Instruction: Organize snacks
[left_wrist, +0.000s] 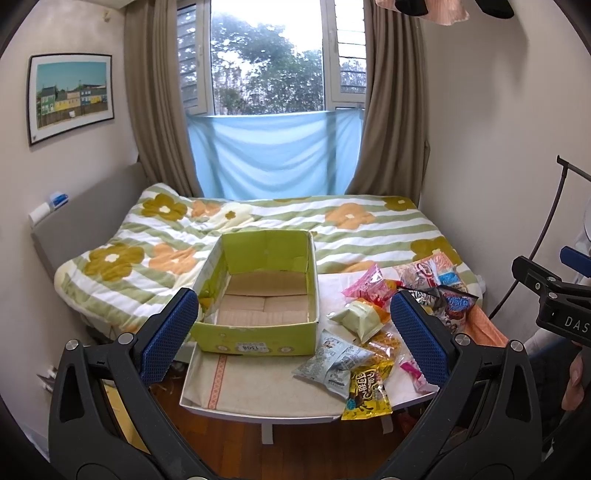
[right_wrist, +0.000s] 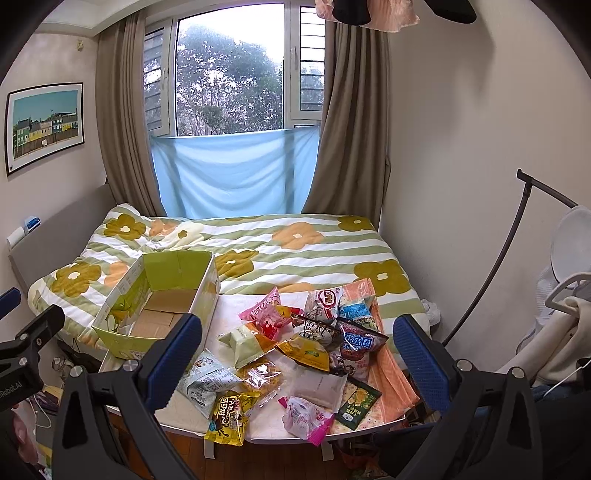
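Nothing is sorted yet, as far as I can judge: the green cardboard box (left_wrist: 258, 295) sits empty on the left part of the small table (left_wrist: 258, 398), its brown floor bare, and every snack packet still lies in a loose heap (right_wrist: 295, 354) on the table just to its right. All of the packing is left to do.

I hold my left gripper (left_wrist: 295, 332) back from the table with its jaws wide apart, gripping nothing. My right gripper (right_wrist: 295, 350) hovers likewise, jaws spread and empty, facing the heap.

The box stands open side up. Its long axis runs away from me toward the bed (left_wrist: 351, 229), with 1 short wall, carrying a white label, nearest me.
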